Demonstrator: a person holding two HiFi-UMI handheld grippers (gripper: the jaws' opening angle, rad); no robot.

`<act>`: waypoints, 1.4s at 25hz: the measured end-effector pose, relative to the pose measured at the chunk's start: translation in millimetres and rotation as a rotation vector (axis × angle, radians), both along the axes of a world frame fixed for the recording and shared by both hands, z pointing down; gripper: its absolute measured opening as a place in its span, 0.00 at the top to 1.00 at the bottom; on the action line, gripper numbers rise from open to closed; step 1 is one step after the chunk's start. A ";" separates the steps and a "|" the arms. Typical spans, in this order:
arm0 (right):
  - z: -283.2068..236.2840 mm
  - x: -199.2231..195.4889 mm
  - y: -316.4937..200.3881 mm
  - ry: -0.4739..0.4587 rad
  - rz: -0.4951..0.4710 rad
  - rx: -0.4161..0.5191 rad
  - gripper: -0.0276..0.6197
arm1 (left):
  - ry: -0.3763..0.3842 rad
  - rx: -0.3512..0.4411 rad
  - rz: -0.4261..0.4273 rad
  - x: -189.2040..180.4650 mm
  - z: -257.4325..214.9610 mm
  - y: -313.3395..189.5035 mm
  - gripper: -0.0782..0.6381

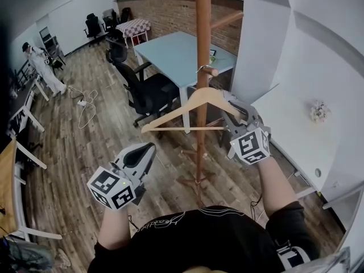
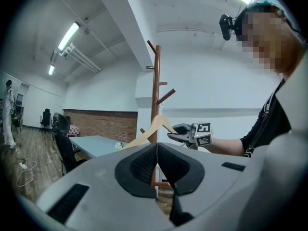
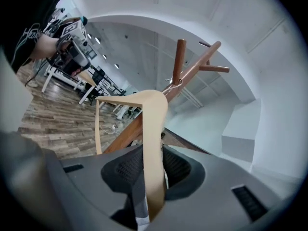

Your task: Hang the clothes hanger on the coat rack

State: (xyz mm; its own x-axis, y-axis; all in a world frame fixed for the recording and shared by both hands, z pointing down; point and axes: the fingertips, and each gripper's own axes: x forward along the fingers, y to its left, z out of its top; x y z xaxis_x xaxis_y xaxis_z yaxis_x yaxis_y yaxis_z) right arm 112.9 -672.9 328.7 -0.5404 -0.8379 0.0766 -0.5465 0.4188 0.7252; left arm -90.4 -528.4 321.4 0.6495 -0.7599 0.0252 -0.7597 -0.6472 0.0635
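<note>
Right gripper (image 1: 232, 108) clamped on one end of the hanger (image 1: 187, 108), its hook (image 1: 204, 68) at a rack (image 1: 202, 16) peg, left gripper (image 1: 145, 150) closed, empty, lower down.

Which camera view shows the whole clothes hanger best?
The head view: the hanger shows hook, both arms and bar. The right gripper view shows it foreshortened, clamped in the right gripper; the left gripper view shows it small.
</note>
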 end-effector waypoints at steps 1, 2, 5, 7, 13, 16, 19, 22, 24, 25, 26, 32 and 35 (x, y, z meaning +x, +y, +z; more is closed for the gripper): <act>0.2 -1.1 0.5 -0.017 -0.006 -0.007 0.78 | -0.001 -0.001 0.001 -1.8 0.4 1.6 0.88; -0.7 -2.0 0.8 -0.034 -0.008 -0.008 0.77 | -0.001 -0.001 0.002 -3.7 0.6 3.0 0.88; -9.6 -3.4 3.6 -0.095 -0.019 -0.008 0.61 | 0.005 0.003 -0.002 -9.1 1.9 8.4 0.88; -15.8 -2.2 9.1 -0.141 -0.026 -0.014 0.54 | 0.009 -0.005 -0.006 -12.6 4.4 13.3 0.88; -28.3 -0.2 33.6 -0.222 -0.023 0.005 0.52 | 0.004 -0.024 0.010 -21.7 13.2 30.4 0.88; -32.9 -0.9 51.9 -0.283 -0.025 -0.011 0.52 | 0.009 -0.025 0.017 -26.3 13.6 39.9 0.88; -29.8 -0.6 73.2 -0.384 -0.018 -0.087 0.52 | 0.016 -0.016 0.038 -28.9 10.4 51.9 0.88; -16.2 -7.9 105.8 -0.490 -0.047 -0.220 0.52 | 0.024 -0.006 0.063 -29.5 9.0 69.3 0.88; -14.2 -19.6 137.5 -0.539 -0.083 -0.275 0.61 | 0.032 0.000 0.085 -30.8 8.7 84.7 0.88; -15.0 -25.4 154.4 -0.560 -0.097 -0.287 0.72 | 0.034 0.002 0.097 -31.9 8.9 92.5 0.88; -15.4 -30.8 171.2 -0.579 -0.110 -0.295 0.80 | 0.037 0.004 0.110 -32.7 10.0 99.6 0.88; -0.4 -57.4 264.3 -0.633 -0.176 -0.406 0.87 | 0.064 0.013 0.192 -28.4 23.1 139.3 0.88; 14.1 -72.7 305.9 -0.624 -0.189 -0.484 0.87 | 0.083 0.006 0.228 -24.3 32.5 161.0 0.88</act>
State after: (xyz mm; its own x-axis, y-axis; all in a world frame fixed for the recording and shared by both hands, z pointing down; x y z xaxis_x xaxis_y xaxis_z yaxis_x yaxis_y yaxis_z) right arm 40.2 -366.9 342.8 -0.7326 -0.6792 0.0446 -0.6788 0.7338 0.0254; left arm -114.8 -367.4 353.9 0.8040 -0.5934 -0.0392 -0.5862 -0.8019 0.1151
